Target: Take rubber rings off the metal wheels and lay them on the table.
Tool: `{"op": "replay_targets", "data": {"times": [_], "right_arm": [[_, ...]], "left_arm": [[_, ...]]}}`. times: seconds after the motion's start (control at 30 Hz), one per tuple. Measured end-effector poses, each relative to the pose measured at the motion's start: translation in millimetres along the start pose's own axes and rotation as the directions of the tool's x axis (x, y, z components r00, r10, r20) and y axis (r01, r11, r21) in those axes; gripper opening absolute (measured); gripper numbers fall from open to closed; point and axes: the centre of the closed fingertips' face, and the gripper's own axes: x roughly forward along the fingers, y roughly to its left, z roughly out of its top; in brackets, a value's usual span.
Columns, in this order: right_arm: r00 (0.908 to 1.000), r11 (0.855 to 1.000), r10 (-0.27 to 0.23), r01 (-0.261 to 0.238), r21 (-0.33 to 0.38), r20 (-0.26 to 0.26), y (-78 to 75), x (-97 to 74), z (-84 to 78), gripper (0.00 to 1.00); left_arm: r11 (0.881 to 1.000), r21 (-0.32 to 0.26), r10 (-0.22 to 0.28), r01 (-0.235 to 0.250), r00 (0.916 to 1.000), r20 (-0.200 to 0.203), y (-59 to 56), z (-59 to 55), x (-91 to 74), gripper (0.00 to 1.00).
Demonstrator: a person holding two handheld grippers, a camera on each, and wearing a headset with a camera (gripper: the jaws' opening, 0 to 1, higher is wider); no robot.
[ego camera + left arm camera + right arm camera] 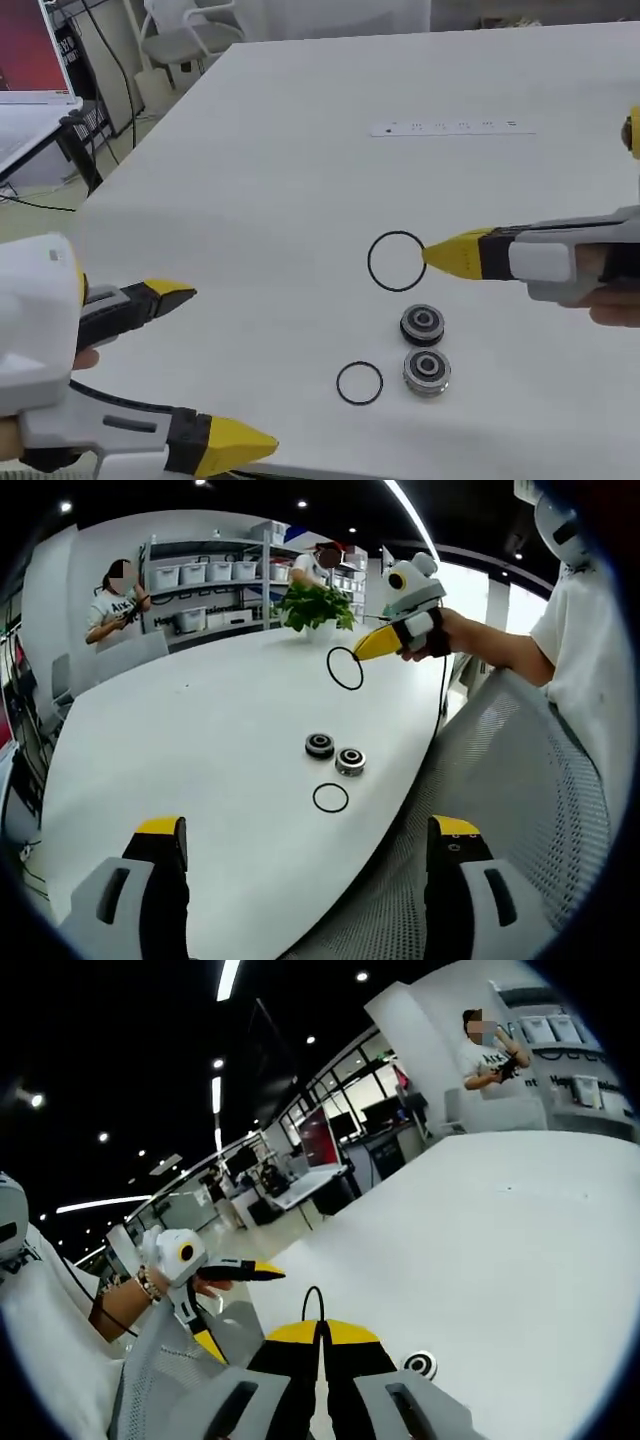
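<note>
Looks like an open-plan lab office: bin-laden shelves (195,575) far beyond the left gripper (305,830), desks (310,1182) with monitors (385,1112) ahead of the right gripper (322,1328), ceiling spotlights (362,976).

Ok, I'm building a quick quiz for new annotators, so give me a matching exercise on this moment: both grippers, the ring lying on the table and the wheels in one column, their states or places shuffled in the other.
Things
1. left gripper
2. right gripper
3. loose ring
4. metal wheels

States or places
A. shut on the held ring
B. flat on the table, beside the nearer wheel
C. open, nothing between its jaws
D. close together on the table, free of both grippers

Pairs: 1-C, 2-A, 3-B, 4-D.
</note>
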Motion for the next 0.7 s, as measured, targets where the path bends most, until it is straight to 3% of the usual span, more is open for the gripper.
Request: {"op": "replay_targets", "data": {"times": [0.27, 0.37, 0.57, 0.7], "right_arm": [[0.9968, 0.995, 0.048, -0.053, -0.086, -0.064, 19.6, 23.5, 8.4, 0.0], [0.993, 0.991, 0.059, -0.07, -0.113, -0.103, 20.1, 34.2, 6.5, 0.0], [0.9805, 0.989, 0.05, -0.075, -0.128, -0.19, 21.6, 58.6, -11.8, 0.0], [0.9704, 0.989, 0.027, -0.06, -0.132, -0.24, 16.3, 72.7, -38.5, 0.0]], "left_arm": [[1.0, -0.016, -0.008, 0.008, 1.0, 0.005, -2.7, -1.9, 1.5, 0.99], [1.0, -0.017, -0.011, 0.012, 0.9999, 0.009, -3.6, -1.0, 1.6, 0.99], [1.0, -0.016, -0.014, 0.014, 0.9999, 0.006, -4.8, -2.0, 2.6, 0.99], [1.0, -0.017, -0.008, 0.009, 0.9999, 0.006, -4.5, -2.7, 3.0, 0.98]]}}
